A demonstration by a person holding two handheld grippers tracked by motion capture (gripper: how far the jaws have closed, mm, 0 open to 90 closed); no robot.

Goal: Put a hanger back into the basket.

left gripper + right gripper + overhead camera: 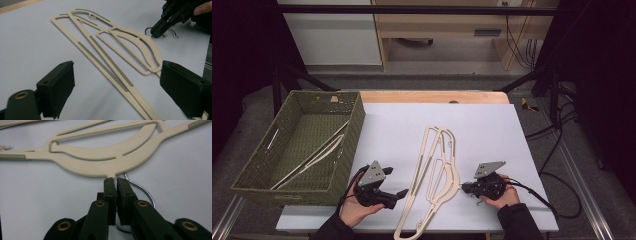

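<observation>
Cream plastic hangers [422, 165] lie overlapped on the white table top [492, 130]. The uppermost, a curved hanger [452, 176] [100, 166] [150, 47], has its chrome hook [145, 191] pointing toward my right gripper [463, 187] [115, 182]. That gripper is shut on the hook's stem just below the hanger's neck; it is also visible in the left gripper view as the right gripper [156, 31]. My left gripper [398, 182] [117, 85] stands open just left of the hangers, holding nothing; the long straight hanger bars [105, 65] run between its wide pads.
A green woven basket [347, 145] stands at the table's left with a few cream hangers [319, 152] lying in it. A wooden strip [432, 96] edges the table's far side. Cables [557, 200] trail off the right side.
</observation>
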